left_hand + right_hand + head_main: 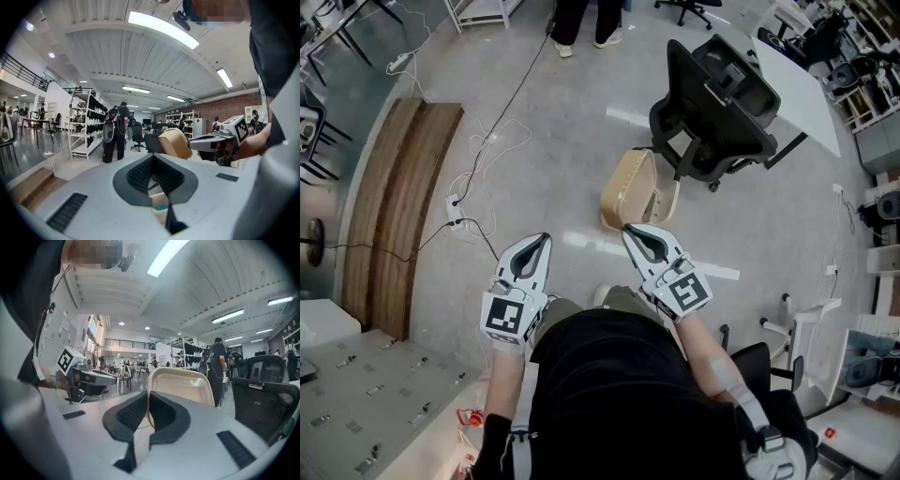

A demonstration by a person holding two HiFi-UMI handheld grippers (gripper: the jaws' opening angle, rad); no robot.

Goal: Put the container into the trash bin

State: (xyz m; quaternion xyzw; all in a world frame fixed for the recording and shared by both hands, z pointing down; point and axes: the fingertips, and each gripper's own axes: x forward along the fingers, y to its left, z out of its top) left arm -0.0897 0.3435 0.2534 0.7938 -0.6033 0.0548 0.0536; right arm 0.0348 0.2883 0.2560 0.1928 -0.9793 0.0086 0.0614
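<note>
A beige, shallow container (630,190) hangs tilted on edge above the floor, a little ahead of the person's body. My right gripper (630,231) is shut on its near rim. In the right gripper view the container (185,385) rises straight out of the closed pads, its hollow side facing the camera. My left gripper (544,240) is held level beside it, shut with nothing in it and apart from the container. The left gripper view shows the container (174,143) at the tip of the right gripper (194,143). No trash bin is in view.
A black office chair (712,103) stands just beyond the container, with a white table (797,70) behind it. Cables (478,178) and a wooden strip (394,206) run along the floor at left. A person (115,133) stands by shelves (86,124) farther off.
</note>
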